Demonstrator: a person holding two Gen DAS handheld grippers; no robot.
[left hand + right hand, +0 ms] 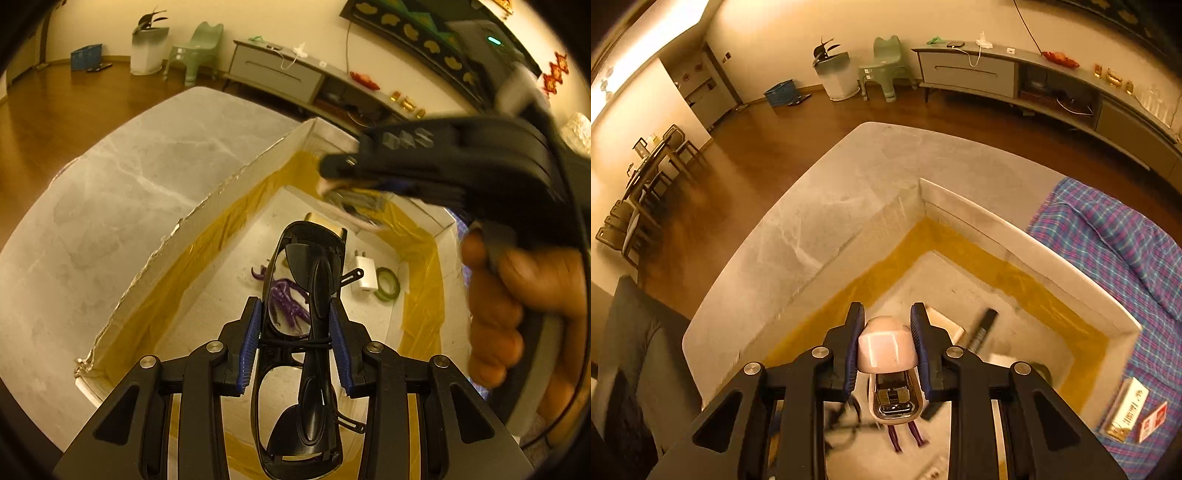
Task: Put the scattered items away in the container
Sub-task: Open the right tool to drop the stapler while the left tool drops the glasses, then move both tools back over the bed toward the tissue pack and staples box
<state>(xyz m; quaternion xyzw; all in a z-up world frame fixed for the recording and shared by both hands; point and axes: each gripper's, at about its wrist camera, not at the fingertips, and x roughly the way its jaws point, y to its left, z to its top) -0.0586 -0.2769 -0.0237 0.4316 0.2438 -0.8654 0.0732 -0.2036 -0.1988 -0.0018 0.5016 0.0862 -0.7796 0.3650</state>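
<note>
Left wrist view: the left tool grips folded black sunglasses above the white box, over a purple toy.

Right wrist view: the right tool clamps a pink stapler above the box's near-left area.

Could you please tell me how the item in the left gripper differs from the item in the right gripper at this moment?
The left gripper holds black sunglasses, folded and long, reaching well past the fingertips; the right gripper holds a pale pink stapler, short and stubby, barely passing the pads. The sunglasses are dark with see-through lenses; the stapler is opaque with a shiny metal underside. Both are clamped between blue pads above the white box.
</note>
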